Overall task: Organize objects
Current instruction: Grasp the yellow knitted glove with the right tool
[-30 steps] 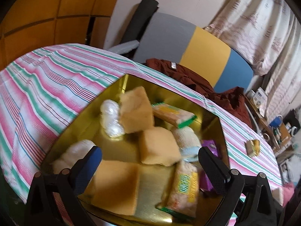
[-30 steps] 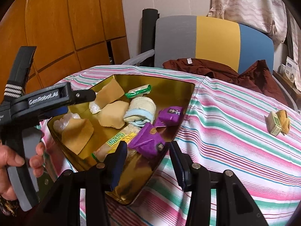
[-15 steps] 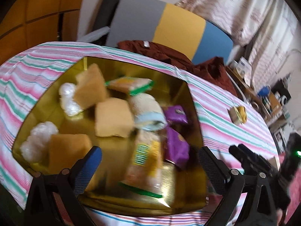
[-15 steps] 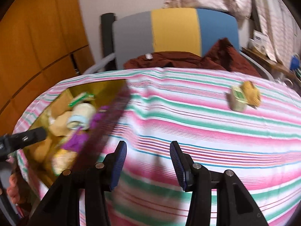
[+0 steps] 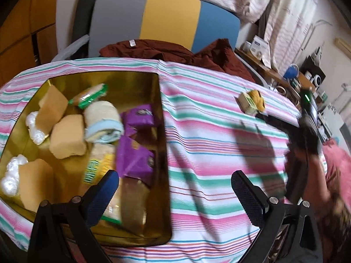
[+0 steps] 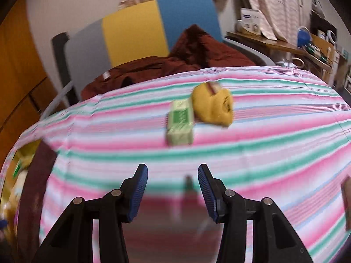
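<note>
A gold tray point(image 5: 131, 81) on the striped tablecloth point(image 5: 208, 144) holds tan sponges point(image 5: 67, 135), a rolled towel point(image 5: 102, 120), purple packets point(image 5: 136, 157), a yellow-green snack packet point(image 5: 96, 168) and white plastic wads point(image 5: 13, 175). My left gripper point(image 5: 174, 176) hangs wide open over the tray's right wall, nothing between its fingers. A green packet point(image 6: 181, 122) and a yellow cloth roll point(image 6: 212, 107) lie together on the cloth, seen small in the left wrist view as green packet point(image 5: 246, 104). My right gripper point(image 6: 172, 168) is open and empty, short of the green packet.
A chair with a grey, yellow and blue back point(image 5: 171, 19) stands behind the table with a maroon garment point(image 5: 166, 50) draped on it. A cluttered side shelf point(image 5: 291, 74) is at the right. A pink sleeve point(image 5: 335, 164) shows at the right edge.
The right gripper swept right, from over the tray to the open cloth near the green packet and yellow roll. The left gripper also shifted right, to the tray's right wall.
</note>
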Demonstrator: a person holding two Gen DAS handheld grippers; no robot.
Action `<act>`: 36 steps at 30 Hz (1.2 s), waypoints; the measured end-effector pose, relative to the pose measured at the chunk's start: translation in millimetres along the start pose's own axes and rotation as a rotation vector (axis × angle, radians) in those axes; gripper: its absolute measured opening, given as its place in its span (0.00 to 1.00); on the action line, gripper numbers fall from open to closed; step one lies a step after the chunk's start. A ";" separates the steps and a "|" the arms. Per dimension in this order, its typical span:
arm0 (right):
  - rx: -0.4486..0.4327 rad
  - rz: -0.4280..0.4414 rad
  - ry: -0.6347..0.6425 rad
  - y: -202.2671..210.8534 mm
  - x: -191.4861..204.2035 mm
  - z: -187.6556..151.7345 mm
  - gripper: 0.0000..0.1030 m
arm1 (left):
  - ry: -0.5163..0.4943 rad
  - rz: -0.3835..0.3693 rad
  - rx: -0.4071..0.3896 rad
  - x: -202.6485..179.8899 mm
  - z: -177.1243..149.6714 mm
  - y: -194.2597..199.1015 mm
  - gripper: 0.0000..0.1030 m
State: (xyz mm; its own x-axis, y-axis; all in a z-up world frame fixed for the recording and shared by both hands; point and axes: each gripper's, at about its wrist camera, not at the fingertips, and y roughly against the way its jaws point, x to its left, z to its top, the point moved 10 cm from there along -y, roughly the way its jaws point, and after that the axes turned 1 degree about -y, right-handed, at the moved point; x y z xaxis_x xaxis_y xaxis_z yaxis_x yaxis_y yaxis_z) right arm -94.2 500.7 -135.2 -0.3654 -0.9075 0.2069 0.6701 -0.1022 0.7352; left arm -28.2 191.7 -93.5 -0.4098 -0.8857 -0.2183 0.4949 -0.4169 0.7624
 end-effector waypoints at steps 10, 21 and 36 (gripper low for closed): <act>0.054 0.178 0.064 -35.2 42.0 18.5 0.47 | -0.064 0.022 0.033 -20.7 0.3 -10.6 1.00; -0.041 -0.054 -0.008 -51.6 -53.4 71.1 0.64 | -0.086 0.012 0.085 -37.5 -7.8 -30.2 1.00; -0.059 0.006 -0.008 -44.8 -52.4 56.1 0.42 | -0.091 0.097 0.007 -47.8 14.9 -22.5 1.00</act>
State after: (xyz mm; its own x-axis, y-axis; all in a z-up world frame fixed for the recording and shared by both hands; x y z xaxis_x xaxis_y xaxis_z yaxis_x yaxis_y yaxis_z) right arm -141.3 575.6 -142.7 -0.3663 -0.9050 0.2161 0.7088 -0.1209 0.6950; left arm -31.1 246.5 -91.2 -0.4279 -0.8996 -0.0871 0.5306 -0.3281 0.7815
